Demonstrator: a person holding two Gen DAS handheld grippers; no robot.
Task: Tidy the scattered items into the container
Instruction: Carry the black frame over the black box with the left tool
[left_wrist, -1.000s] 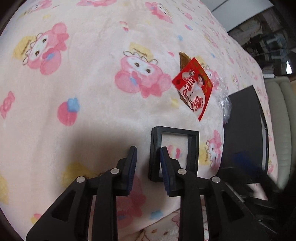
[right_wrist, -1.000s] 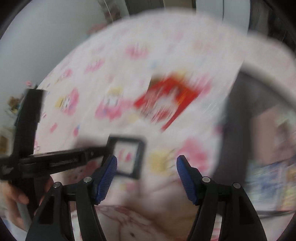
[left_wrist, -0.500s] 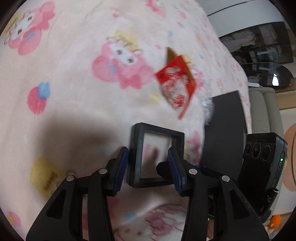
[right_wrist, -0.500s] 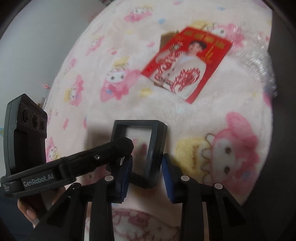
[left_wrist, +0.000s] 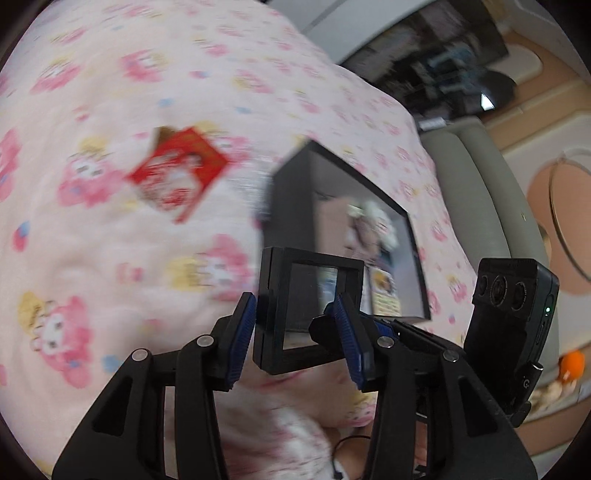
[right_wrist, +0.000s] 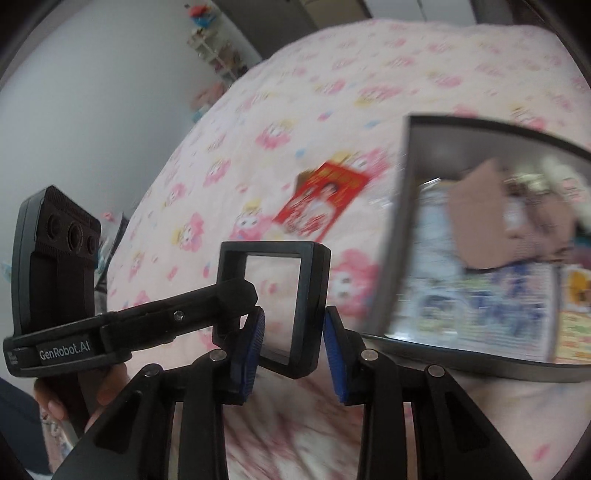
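Currently, through the left wrist view, I am holding a small black frame (left_wrist: 308, 310) in the left gripper (left_wrist: 297, 334), half-closed on its sides, above the pink blanket (left_wrist: 92, 258). Through the right wrist view, my right gripper (right_wrist: 293, 354) is pinching its lower edge too. A red packet (right_wrist: 321, 201) is lying outside the part-filled black box (right_wrist: 393, 236).

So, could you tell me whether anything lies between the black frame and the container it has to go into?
Nothing visible does. The black frame, gripped by both grippers, is off the blanket, and the open container is right beside it.
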